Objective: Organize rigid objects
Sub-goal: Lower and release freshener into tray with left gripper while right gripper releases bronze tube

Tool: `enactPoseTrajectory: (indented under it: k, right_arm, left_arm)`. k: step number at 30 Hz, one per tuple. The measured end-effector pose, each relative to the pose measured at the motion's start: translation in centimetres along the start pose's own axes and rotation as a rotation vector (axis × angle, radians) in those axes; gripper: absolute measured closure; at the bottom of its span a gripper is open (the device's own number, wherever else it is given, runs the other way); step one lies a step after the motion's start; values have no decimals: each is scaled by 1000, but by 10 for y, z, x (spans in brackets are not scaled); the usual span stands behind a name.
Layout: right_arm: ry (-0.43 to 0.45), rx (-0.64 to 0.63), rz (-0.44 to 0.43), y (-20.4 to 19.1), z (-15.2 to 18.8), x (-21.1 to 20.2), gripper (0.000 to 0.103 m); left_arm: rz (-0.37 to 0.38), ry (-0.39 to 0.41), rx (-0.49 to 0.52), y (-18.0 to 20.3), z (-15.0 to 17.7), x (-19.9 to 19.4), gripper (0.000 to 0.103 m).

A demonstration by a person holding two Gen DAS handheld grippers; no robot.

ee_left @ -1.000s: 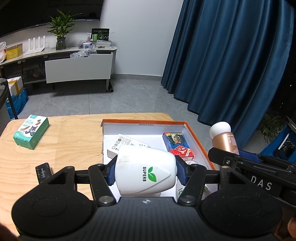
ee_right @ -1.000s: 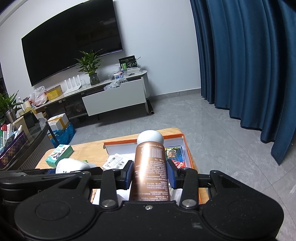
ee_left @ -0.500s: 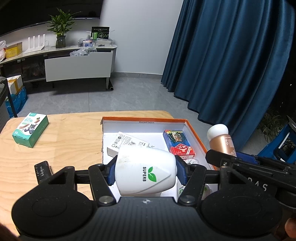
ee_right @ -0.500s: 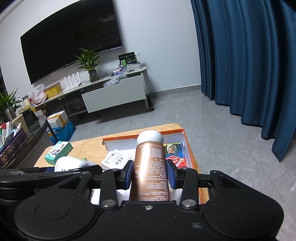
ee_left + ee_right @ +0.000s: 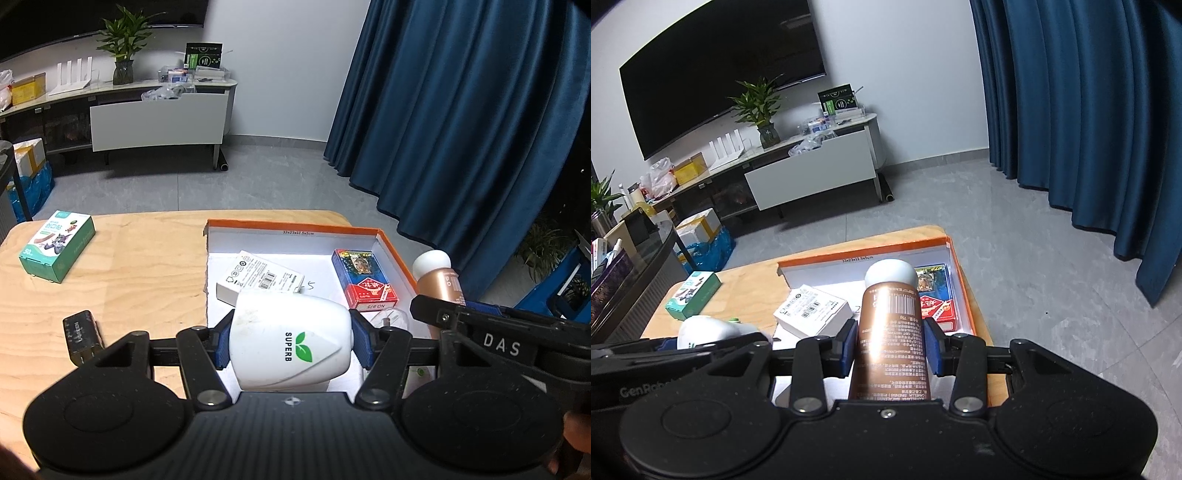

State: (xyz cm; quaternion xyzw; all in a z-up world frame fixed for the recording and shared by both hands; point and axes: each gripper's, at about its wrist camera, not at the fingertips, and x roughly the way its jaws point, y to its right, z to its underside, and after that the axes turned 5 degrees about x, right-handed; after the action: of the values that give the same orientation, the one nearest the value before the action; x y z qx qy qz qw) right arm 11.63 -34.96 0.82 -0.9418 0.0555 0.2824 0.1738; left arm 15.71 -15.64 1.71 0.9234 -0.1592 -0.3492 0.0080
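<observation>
While both grippers are hovering over the near end of the orange-rimmed box (image 5: 391, 251), each is carrying one item.

Left gripper (image 5: 290, 345): its blue pads are pressing on both sides of a white "SUPERB" bottle (image 5: 290, 349), which is lying along the fingers above the box's near left part.

Right gripper (image 5: 891, 343): it is clamping a copper-brown tube (image 5: 892, 332) with a white cap, barcode and small print facing up, cap pointing toward the far end of the box. In the left wrist view the same tube is showing at the box's right wall.

Orange-rimmed box, white inside, sitting on the right part of the wooden counter (image 5: 122, 280). Contents:
- white barcode carton (image 5: 260, 278), lying flat at the left;
- blue and red card pack (image 5: 364, 282), lying along the right wall;
- small clear item, near end, too hidden to identify.

Counter, outside the box:
- green and white carton (image 5: 57, 247), far left;
- small black device (image 5: 81, 334), near left, just beside the left gripper's frame.

Background: blue curtain (image 5: 461, 122) at the right, white media cabinet (image 5: 159, 122) with a potted plant (image 5: 123, 48), and a large dark screen (image 5: 720, 77) on the wall.
</observation>
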Motion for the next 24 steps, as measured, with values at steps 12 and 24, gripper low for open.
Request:
enactPoseTrajectory:
  k: [12, 24]
  right_arm:
    - [-47, -3, -3, 4, -14, 30, 56]
    - [-65, -19, 10, 2, -32, 57, 56]
  left_arm:
    - [26, -15, -1, -2, 1, 14, 41]
    - [62, -17, 35, 8, -2, 26, 41]
